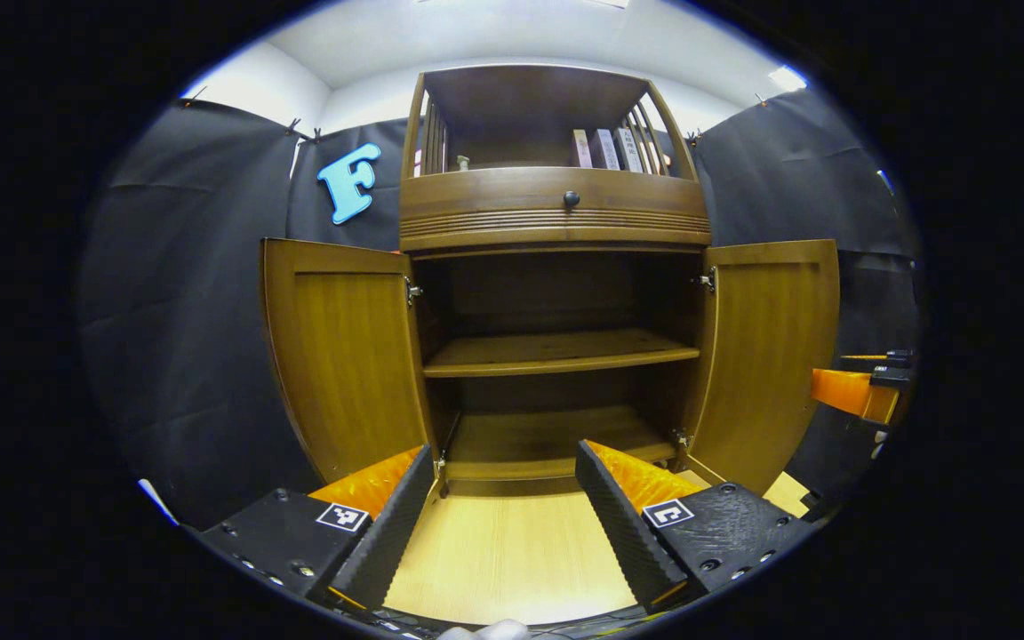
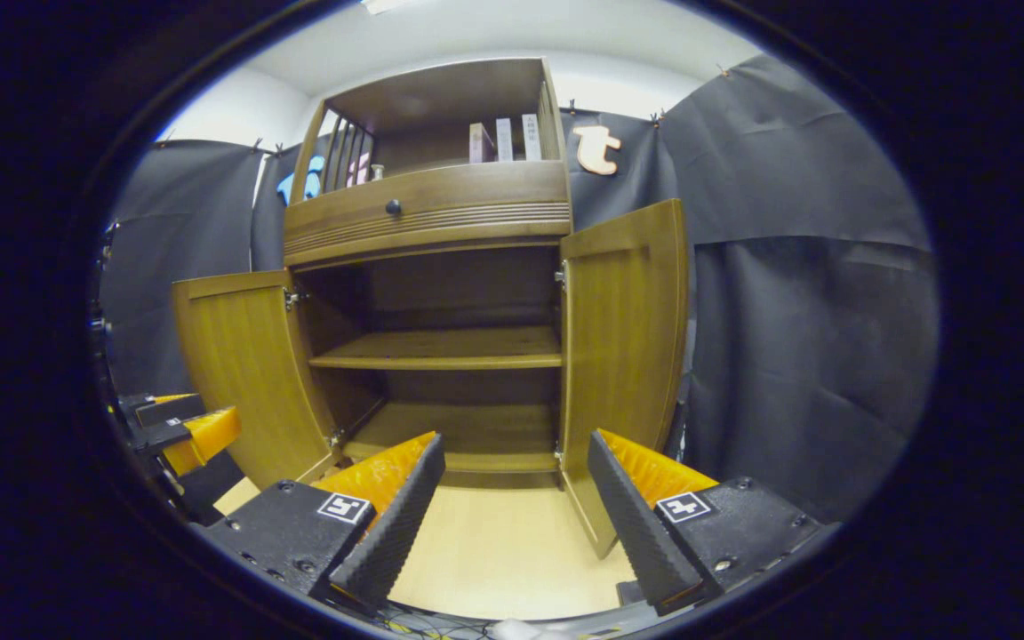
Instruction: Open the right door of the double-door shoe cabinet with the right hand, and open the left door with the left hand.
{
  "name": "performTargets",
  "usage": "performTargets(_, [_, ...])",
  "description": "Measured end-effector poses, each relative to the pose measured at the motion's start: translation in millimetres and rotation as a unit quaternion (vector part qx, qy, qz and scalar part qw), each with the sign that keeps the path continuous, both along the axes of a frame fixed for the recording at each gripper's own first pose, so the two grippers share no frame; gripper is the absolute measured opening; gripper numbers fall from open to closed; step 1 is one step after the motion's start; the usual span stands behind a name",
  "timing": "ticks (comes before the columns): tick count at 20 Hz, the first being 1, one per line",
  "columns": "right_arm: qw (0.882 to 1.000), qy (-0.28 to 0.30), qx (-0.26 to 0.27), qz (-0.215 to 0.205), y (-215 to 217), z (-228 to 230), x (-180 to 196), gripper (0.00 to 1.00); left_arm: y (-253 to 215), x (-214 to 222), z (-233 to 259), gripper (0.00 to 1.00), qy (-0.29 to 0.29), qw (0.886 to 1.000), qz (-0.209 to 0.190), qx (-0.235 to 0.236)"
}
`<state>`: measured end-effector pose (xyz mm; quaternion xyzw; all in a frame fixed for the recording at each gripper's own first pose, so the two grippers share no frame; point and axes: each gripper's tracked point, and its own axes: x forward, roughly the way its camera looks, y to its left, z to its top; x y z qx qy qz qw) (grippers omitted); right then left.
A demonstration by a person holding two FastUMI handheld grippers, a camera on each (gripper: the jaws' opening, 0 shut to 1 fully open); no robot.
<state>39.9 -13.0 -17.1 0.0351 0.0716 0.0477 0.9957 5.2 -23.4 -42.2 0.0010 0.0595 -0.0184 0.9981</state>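
Note:
The wooden shoe cabinet [image 1: 555, 227] stands ahead with both lower doors swung wide. Its left door [image 1: 343, 356] and right door [image 1: 765, 356] hang outward, baring two empty shelves [image 1: 556, 351]. My left gripper [image 1: 503, 484] is open, held back from the cabinet over the light floor, nothing between its fingers. The right gripper [image 1: 859, 391] shows at the far right of the left gripper view. In the right gripper view the left door [image 2: 250, 373] and right door [image 2: 623, 347] stand open too. My right gripper [image 2: 516, 476] is open and empty, near the right door's lower edge. The left gripper [image 2: 183, 431] shows at the left there.
A drawer with a dark knob [image 1: 571, 198] sits above the doors, and an upper shelf holds books [image 1: 605, 148]. Black cloth walls [image 1: 183, 338] flank the cabinet on both sides. A light wooden floor [image 1: 503, 551] lies in front.

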Motion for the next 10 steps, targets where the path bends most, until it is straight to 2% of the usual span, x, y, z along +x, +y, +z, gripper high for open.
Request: performTargets(10, [1.000,-0.008,0.000,-0.001,6,2,-4,1.00,4,-3,24,0.96,-0.029,0.999,0.001,0.015])
